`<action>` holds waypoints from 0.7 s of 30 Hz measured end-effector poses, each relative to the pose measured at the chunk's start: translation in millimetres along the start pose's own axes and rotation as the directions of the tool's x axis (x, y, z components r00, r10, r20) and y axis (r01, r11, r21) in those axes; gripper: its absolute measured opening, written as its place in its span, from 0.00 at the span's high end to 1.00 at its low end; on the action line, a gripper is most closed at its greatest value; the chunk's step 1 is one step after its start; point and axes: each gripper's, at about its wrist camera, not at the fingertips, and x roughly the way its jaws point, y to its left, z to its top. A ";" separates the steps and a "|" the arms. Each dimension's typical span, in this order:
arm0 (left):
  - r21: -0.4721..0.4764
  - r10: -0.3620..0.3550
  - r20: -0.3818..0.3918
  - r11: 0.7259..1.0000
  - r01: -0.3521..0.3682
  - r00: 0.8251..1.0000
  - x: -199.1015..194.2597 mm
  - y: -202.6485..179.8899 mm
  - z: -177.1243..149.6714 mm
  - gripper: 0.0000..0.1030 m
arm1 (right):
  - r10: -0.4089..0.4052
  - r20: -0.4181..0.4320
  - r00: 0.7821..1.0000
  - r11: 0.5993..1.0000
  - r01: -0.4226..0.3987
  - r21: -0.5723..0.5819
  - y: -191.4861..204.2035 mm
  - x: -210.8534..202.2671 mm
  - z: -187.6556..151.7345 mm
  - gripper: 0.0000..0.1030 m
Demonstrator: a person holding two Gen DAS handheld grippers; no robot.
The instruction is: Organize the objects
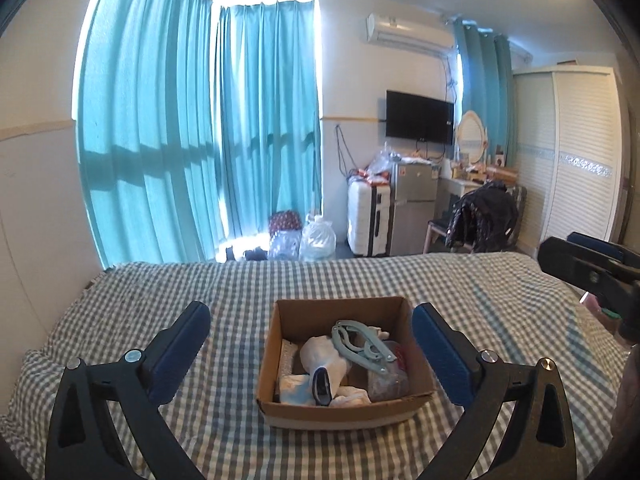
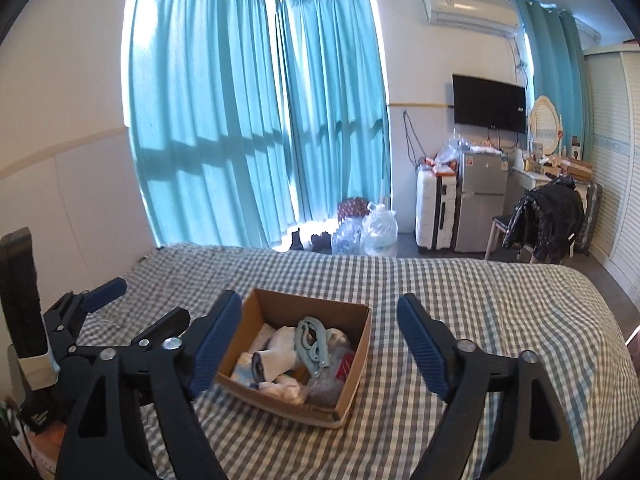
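Box [image 1: 344,402] of clutter is sitting mid-bed [image 1: 240,280]; left gripper [image 1: 312,344] and right gripper [image 2: 320,340] are hovering wide open, empty.

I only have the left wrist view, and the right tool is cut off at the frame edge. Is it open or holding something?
Observer: It is open and empty. The right tool points at the cardboard box on the bed.
Operator: Is there anything beside the left tool that I can't see?
Observer: Yes. A tall black block with a white band near its foot stands on the outer side of the left tool.
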 end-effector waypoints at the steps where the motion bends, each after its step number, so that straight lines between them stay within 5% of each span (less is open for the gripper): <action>1: -0.001 0.000 0.014 1.000 0.000 1.000 -10.5 1.0 0.8 0.00 | -0.006 0.018 1.000 1.000 0.006 -0.009 3.5 -13.9 -0.3 0.13; 12: 0.010 0.051 0.094 0.999 -0.052 0.994 -74.7 -4.1 4.1 0.00 | -0.040 0.129 0.991 0.999 0.041 -0.008 13.5 -85.9 -19.1 0.00; 21: -0.050 0.047 0.079 0.998 -0.043 0.996 -81.9 1.6 -25.4 0.00 | -0.133 0.108 0.985 0.991 0.132 0.019 3.5 -79.7 -57.7 0.00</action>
